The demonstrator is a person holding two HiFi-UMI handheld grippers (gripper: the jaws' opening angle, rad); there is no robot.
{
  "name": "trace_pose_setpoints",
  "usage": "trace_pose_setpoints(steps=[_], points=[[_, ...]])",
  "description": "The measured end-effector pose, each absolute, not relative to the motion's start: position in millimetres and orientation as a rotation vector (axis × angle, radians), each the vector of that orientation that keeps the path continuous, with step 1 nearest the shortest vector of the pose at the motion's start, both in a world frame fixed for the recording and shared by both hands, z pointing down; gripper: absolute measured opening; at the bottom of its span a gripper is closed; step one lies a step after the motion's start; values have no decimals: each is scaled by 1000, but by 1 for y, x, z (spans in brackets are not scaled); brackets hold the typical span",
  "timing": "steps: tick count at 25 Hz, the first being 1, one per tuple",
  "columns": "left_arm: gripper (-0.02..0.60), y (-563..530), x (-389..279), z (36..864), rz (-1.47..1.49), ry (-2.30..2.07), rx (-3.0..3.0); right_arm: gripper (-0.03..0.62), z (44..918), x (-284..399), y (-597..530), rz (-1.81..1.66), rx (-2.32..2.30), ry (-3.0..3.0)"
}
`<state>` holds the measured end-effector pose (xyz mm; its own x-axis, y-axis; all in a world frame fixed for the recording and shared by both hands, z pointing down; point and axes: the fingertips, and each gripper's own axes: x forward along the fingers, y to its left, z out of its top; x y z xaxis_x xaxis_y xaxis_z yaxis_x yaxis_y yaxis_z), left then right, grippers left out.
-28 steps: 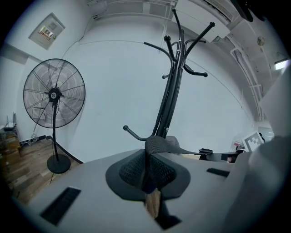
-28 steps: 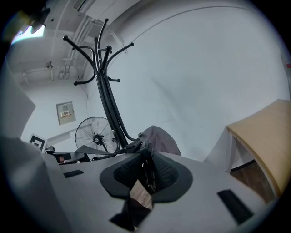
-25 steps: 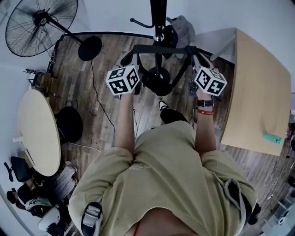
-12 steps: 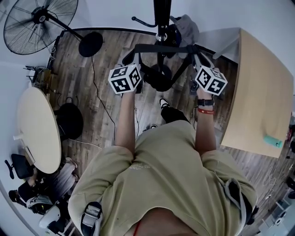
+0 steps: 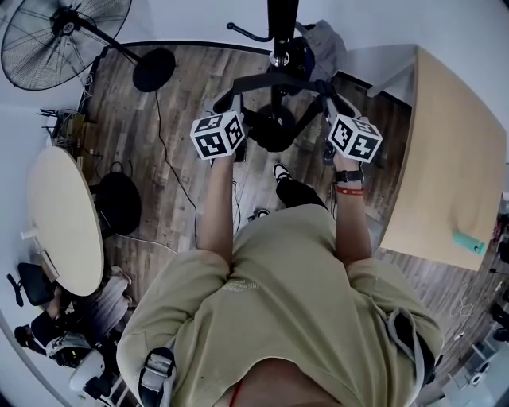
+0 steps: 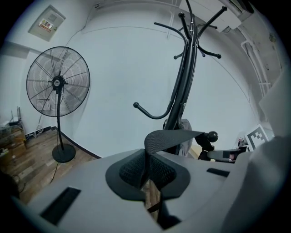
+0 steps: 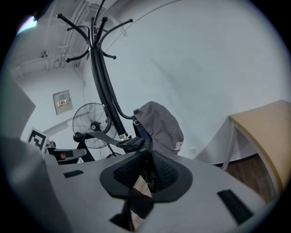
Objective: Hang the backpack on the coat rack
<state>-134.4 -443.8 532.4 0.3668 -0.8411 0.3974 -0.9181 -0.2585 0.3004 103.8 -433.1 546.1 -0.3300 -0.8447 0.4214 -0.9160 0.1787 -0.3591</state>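
While strap crosses the pole, both tongs grip it

Since the head view looks steeply down, wood floor (image 5: 183,119) fills most of it, w/ a rectangular table (image 5: 445,159) at right and a round table (image 5: 60,222) at left. Coat rack (image 5: 282,24) stands straight ahead. A pedestal fan (image 5: 48,36) is well off to its left, by the wall. Grey backpack (image 5: 322,48) sits against the rack's pole on its far right side, off the floor; which hook bears it, can't tell. Its black strap (image 5: 278,79) runs roughly level btwn the two grippers, crossing the near side of the pole. Left tongs (image 5: 227,102) are closed narrow on the strap's left end, w/ the webbing pinched btwn the pads and arching up out of them. Right tongs (image 5: 326,89) likewise clamp the strap's right end, just beside the bag's top.
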Motion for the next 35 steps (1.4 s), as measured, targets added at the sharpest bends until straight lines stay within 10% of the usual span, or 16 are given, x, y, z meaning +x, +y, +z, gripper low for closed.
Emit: trace_pose_setpoints(steps=[35], points=[[26, -414, -48, 626, 383, -1283, 2215, 91, 613, 21, -422, 892, 1439, -2350]])
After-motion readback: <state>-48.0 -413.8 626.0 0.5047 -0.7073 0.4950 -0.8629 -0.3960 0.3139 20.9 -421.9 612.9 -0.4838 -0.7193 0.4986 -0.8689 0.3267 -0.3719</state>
